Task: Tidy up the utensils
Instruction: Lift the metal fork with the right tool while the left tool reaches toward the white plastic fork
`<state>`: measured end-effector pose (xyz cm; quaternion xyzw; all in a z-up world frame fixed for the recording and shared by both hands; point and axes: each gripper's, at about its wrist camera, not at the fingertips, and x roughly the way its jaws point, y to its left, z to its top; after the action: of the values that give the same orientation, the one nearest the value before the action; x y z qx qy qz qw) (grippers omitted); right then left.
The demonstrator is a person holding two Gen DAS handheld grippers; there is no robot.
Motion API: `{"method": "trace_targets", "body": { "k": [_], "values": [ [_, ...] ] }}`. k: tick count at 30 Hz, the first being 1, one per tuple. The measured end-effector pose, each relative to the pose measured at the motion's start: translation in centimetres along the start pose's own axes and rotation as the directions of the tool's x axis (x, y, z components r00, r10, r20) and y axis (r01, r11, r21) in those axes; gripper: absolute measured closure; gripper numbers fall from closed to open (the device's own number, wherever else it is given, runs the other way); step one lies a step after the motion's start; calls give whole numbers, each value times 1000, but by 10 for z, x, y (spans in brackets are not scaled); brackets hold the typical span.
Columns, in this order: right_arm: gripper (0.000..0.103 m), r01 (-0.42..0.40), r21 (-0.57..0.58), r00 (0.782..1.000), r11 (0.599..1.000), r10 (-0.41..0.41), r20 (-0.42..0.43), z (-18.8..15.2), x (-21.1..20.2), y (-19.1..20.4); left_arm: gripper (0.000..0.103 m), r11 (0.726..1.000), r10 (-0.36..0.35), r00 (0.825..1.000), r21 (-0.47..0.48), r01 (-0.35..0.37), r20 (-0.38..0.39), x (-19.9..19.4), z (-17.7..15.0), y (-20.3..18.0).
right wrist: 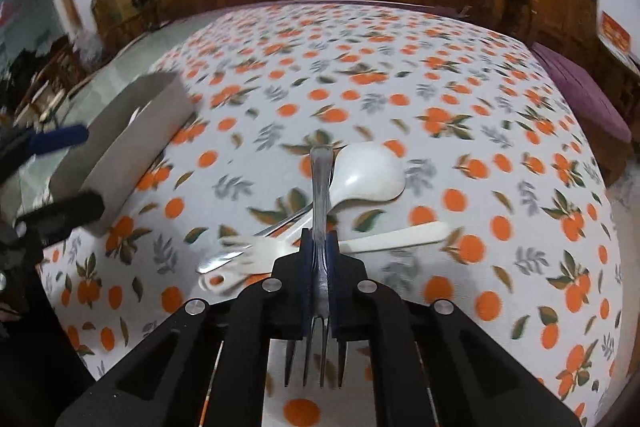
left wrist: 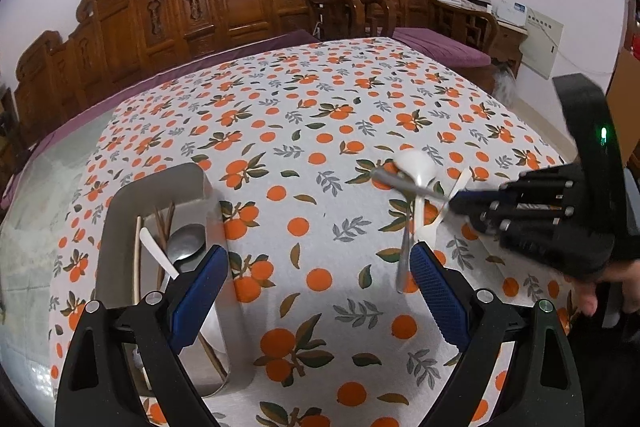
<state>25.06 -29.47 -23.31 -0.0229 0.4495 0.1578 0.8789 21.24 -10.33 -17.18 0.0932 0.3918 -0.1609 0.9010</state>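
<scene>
Over on the left, a grey tray is seen on the tabletop, already loaded with chopsticks, a metal spoon and a white handle. Just above its near end the left gripper is held with its jaws spread wide and nothing between them. Moving to the middle, the loose pile is found: a white spoon, a white plastic fork and a white-handled piece, crossed over a metal utensil whose end pokes out underneath; these lie well apart from the tray. On the right, the right gripper is clamped on a metal fork, held near the neck, the prongs pointing back toward the camera and the handle reaching forward over the pile; it appears to be lifted clear of the cloth, though motion blur makes this hard to confirm. The step in hand is judged to be a pick-up, one fork carried off the heap. Next, a sweep leftward to the tray is called for, with the fork turned lengthwise to match the pieces inside, lowered, and only then released.
</scene>
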Motion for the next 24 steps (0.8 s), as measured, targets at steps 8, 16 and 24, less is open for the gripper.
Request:
{"method": "trace_targets", "body": {
  "k": [8,16,24],
  "values": [
    [95,35,2,999,999,-35,-31,-3,6,-15,15,999,11,1000,30,-11,-14,6,-2,-7],
    [95,58,-69,995,996,-63,-78,-9,21,-3,15,999,25,1000,35,-24,-18,7,-3,-9],
    [93,87,-93,992,992,-95,-82,-1,30,1,15,999,26,1000,38,-26,-17,6,-3,-9]
  ]
}}
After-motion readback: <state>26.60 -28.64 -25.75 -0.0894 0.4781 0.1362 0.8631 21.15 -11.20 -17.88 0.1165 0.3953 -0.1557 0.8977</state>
